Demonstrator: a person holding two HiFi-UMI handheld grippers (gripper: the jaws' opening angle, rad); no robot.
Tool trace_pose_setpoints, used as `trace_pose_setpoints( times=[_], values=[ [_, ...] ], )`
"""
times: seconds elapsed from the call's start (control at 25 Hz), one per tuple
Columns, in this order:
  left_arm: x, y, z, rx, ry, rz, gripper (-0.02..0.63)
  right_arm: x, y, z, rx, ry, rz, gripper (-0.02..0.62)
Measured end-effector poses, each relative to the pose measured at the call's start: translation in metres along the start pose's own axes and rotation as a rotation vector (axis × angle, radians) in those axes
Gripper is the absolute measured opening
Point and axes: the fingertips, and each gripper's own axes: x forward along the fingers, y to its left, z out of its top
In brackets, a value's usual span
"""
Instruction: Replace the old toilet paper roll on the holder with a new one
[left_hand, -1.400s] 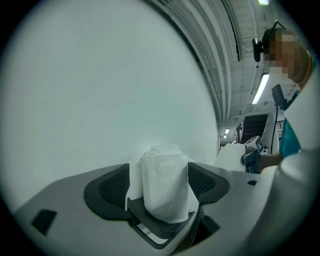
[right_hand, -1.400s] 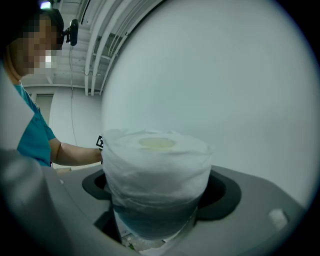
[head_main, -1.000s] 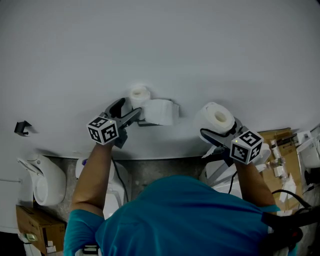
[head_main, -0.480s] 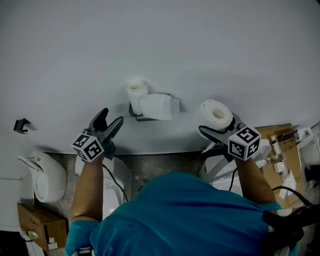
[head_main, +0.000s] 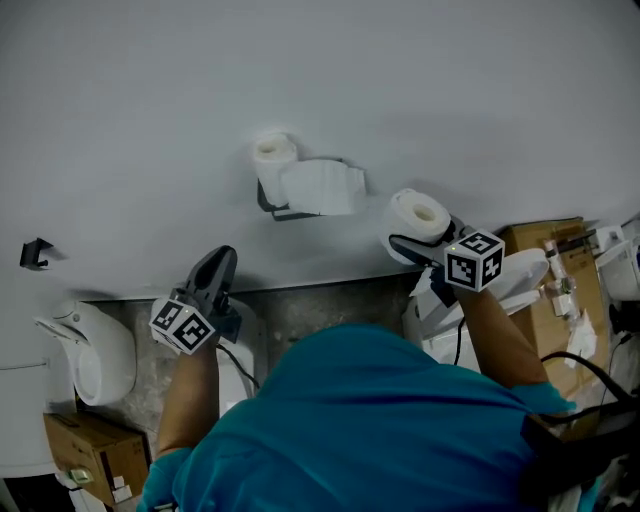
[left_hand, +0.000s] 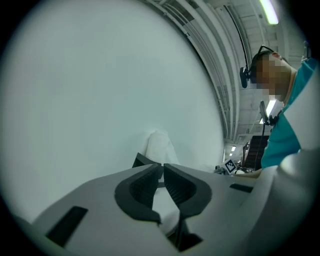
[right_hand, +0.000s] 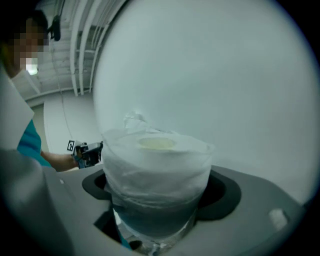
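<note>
Roll wrap (right_hand: 159, 172): right gripper view only

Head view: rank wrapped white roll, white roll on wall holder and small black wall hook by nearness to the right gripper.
1. Wrapped white roll, held in the right gripper.
2. White roll on the wall holder, leftward.
3. Small black wall hook, far left.
</note>
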Motion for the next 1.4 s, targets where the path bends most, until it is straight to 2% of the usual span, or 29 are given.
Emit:
trace_pose_setpoints(
  times=[0.32,0.48,0.68,0.84,1.0,1.2,1.4],
  values=[
    [-0.021,0.02,0.0,-0.035,0.04,-0.033,0.043,0.04,-0.019,-0.032,0.527,-0.151,0.021,0.45],
    [-0.037,0.027,0.0,-0.047,0.051,-0.036,0.043,0.058,-0.023,-0.046,0.709,-0.224,0.024,0.449],
    [-0.063,0.034,-0.007,-0.071,0.072,-0.029,0.041,0.069,-0.019,-0.046,0.828,-0.357,0.061,0.449],
    [-0.081,0.044,-0.011,-0.087,0.096,-0.036,0.043,0.075,-0.009,-0.041,0.975,-0.527,0.128,0.449],
    [-0.097,0.054,-0.013,-0.094,0.122,-0.058,0.043,0.074,-0.002,-0.042,1.052,-0.704,0.156,0.449],
    [-0.111,0.068,-0.011,-0.094,0.151,-0.088,0.043,0.075,-0.004,-0.043,1.095,-0.846,0.124,0.449],
    [-0.12,0.079,-0.008,-0.097,0.162,-0.104,0.043,0.079,-0.012,-0.044,1.108,-0.91,0.072,0.449]
  ],
)
